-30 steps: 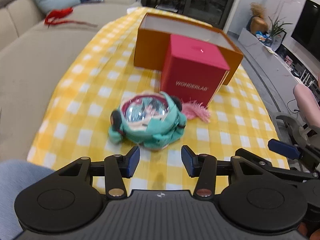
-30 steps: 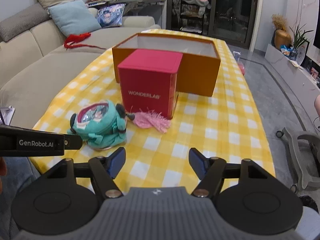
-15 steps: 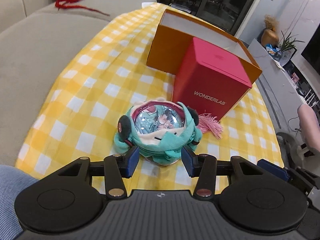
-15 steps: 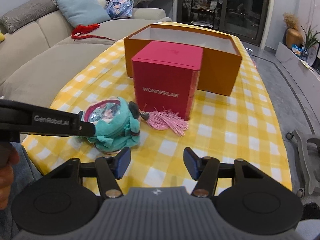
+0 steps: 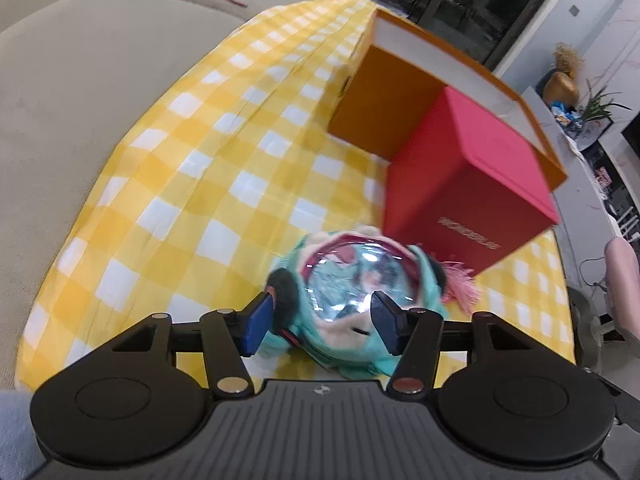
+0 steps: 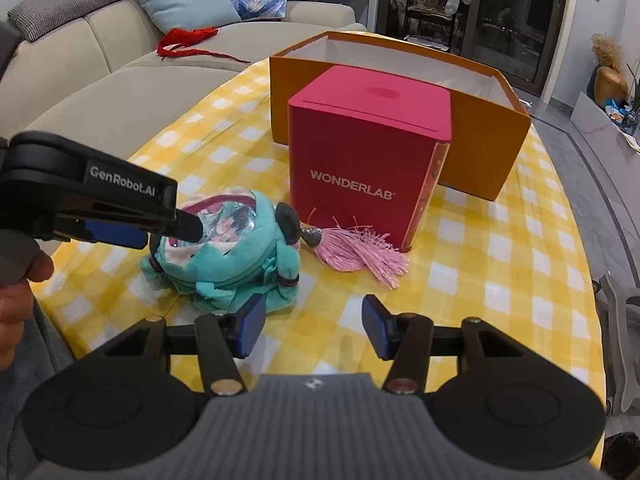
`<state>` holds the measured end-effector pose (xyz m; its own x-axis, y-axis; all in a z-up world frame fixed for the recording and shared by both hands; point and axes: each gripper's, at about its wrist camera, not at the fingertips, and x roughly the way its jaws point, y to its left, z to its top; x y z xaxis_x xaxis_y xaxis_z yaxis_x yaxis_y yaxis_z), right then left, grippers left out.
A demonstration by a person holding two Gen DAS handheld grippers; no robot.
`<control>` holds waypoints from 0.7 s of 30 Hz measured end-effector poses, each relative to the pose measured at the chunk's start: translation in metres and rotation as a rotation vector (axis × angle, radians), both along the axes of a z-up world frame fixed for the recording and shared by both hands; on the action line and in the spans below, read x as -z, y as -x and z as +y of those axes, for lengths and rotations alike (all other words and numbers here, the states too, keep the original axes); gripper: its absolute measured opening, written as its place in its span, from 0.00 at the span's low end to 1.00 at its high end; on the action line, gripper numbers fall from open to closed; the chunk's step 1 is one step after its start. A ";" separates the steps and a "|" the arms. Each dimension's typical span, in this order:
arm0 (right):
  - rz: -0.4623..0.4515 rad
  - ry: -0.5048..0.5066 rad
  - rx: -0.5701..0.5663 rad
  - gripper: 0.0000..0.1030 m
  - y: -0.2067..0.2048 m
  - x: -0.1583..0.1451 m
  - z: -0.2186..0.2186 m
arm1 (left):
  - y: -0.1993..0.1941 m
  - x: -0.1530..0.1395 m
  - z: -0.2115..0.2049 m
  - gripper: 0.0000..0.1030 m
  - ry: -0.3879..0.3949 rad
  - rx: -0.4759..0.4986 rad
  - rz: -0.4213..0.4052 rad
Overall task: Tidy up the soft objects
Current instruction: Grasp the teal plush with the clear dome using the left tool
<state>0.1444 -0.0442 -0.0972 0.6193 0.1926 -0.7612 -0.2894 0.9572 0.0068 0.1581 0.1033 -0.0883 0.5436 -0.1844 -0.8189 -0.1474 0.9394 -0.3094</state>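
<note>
L tongs closing in on teal plush, grasp step not yet made.

Left gripper [image 5: 322,326] straddled the teal plush [image 6: 228,256], jaws just widened, no pinch yet; next: squeeze, lift to orange box [image 6: 480,148] at 12 o'clock, seemingly empty. Right gripper [image 6: 310,326] half-open, just narrowing, holding nothing. Red box [image 6: 364,160] shut, 1 o'clock of plush.

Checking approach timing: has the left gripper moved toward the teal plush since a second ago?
Yes. The left gripper has closed in on the teal plush, toward the red box; its jaws have just been opening and now straddle the plush.
</note>
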 end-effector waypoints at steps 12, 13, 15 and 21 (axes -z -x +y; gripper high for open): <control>0.044 -0.006 -0.015 0.44 -0.014 0.016 0.003 | 0.006 -0.005 0.014 0.00 0.036 -0.056 -0.103; 0.045 -0.006 -0.012 0.44 -0.013 0.016 0.001 | 0.008 -0.009 0.013 0.00 0.041 -0.053 -0.129; 0.045 -0.008 -0.007 0.44 -0.011 0.014 -0.003 | 0.014 -0.023 0.011 0.00 0.042 -0.044 -0.197; 0.040 -0.019 -0.019 0.44 -0.014 0.011 -0.004 | 0.015 -0.041 0.003 0.01 -0.042 0.003 -0.237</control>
<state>0.1581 -0.0479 -0.1087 0.5846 0.2191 -0.7812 -0.3068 0.9511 0.0372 0.1428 0.1060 -0.0469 0.7210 -0.1548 -0.6755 -0.0729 0.9524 -0.2961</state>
